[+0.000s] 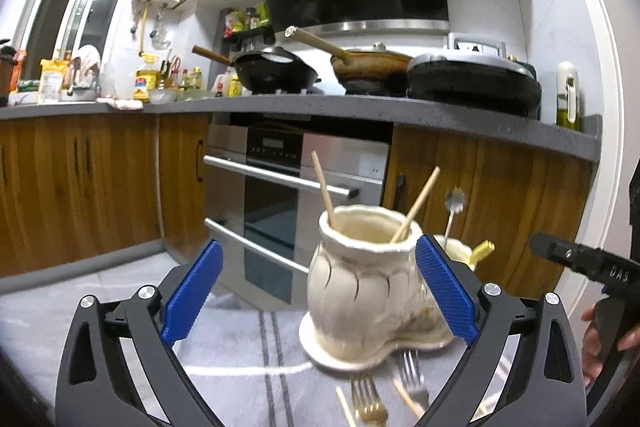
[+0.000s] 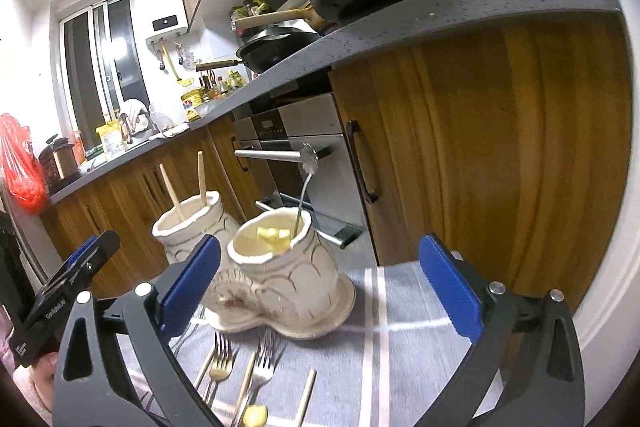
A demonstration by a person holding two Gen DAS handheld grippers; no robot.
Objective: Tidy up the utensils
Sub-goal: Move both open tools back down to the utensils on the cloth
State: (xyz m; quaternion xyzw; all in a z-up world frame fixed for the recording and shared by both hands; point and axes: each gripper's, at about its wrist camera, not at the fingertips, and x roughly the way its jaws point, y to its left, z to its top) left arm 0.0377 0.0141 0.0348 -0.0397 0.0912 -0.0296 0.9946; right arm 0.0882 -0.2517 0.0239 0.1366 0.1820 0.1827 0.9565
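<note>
A cream double-pot ceramic holder (image 1: 360, 287) stands on a grey striped cloth (image 1: 240, 339). One pot holds two wooden chopsticks (image 1: 324, 191); the other pot (image 2: 280, 267) holds a silver flower-ended utensil (image 2: 306, 183) and a yellow-ended one (image 2: 274, 237). Gold and silver forks (image 2: 220, 355) and chopsticks (image 2: 306, 399) lie loose on the cloth in front of the holder. My left gripper (image 1: 320, 291) is open and empty, its blue pads either side of the holder. My right gripper (image 2: 320, 287) is open and empty, just before the holder.
The cloth-covered surface sits before wooden cabinets (image 1: 80, 187) and a steel oven (image 1: 288, 195). A grey counter (image 1: 360, 107) above carries woks, a griddle and bottles. The other gripper shows at the right edge of the left wrist view (image 1: 580, 263).
</note>
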